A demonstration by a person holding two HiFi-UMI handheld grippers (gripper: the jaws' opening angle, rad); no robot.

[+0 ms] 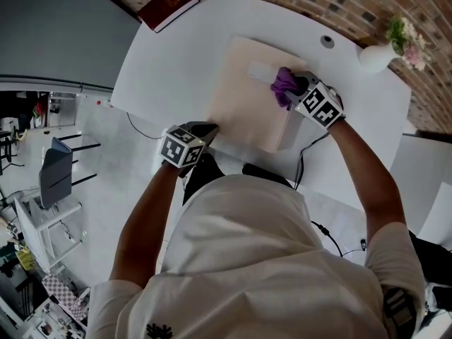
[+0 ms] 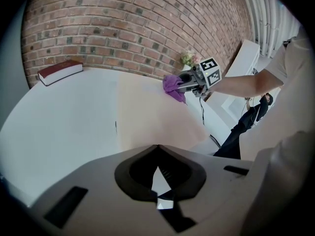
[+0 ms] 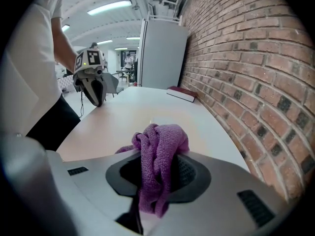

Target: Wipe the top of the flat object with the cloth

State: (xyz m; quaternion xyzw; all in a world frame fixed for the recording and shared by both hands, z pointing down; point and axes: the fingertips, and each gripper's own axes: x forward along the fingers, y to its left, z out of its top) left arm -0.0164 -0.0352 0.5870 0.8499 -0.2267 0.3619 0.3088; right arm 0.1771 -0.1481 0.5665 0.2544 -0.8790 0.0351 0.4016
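The cloth [image 3: 158, 156] is purple terry, nubbly and matt. The flat board [image 1: 244, 104] looks smooth, pale and matt, perhaps bare wood. The white counter [image 1: 169, 62] is smooth with a faint sheen. The right tongs [image 3: 156, 147] have a matt grey plastic shell and ribbed black pads [image 3: 191, 173]. The brick wall [image 3: 246, 58] is rough

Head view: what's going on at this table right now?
A person stands at a white table with a gripper in each hand. The right gripper is shut on a purple cloth, held down on the far right part of a pale flat board. The left gripper, jaws together and empty, sits at the board's near left corner, perhaps steadying it. Wiping looks under way.
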